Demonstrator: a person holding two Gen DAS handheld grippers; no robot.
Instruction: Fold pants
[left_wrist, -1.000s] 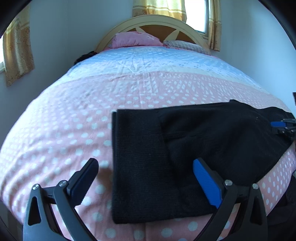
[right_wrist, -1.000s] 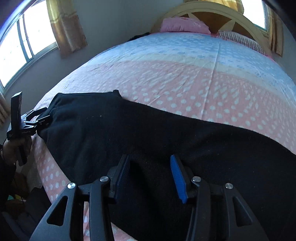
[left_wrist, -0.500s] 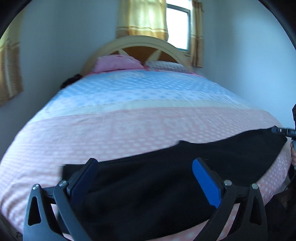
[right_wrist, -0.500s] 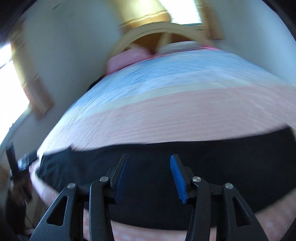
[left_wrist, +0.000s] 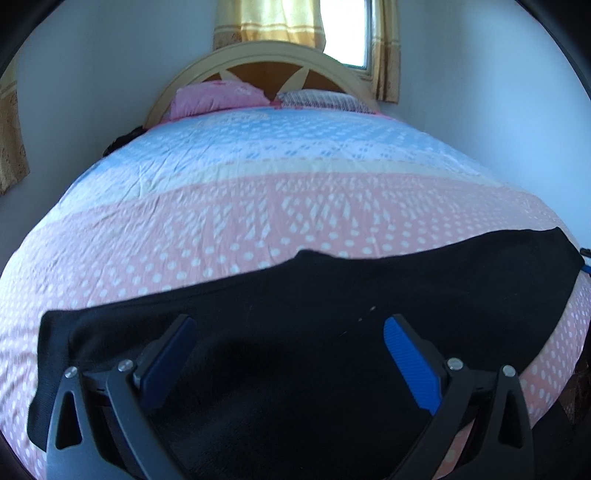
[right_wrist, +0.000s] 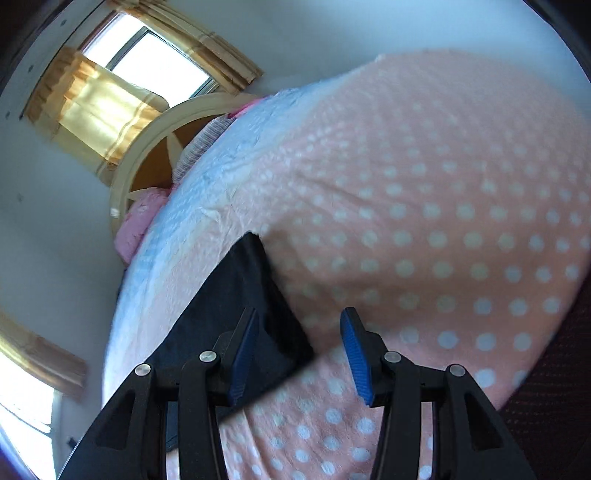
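Daylight enters through the glaring, blown-out glass window (right_wrist: 162, 59) at upper left of the right wrist view, glowing through the yellow fabric curtains (right_wrist: 99, 110); fisheye bending darkens frame corners, motion blur softens the pink polka-dot bedsheet (right_wrist: 443, 221)

Bed (left_wrist: 258, 221) under pink dotted and pale blue sheet; black pants (left_wrist: 314, 332) spread flat across near end; pink pillow (left_wrist: 218, 98) and striped pillow (left_wrist: 321, 99) against headboard (left_wrist: 258, 55)
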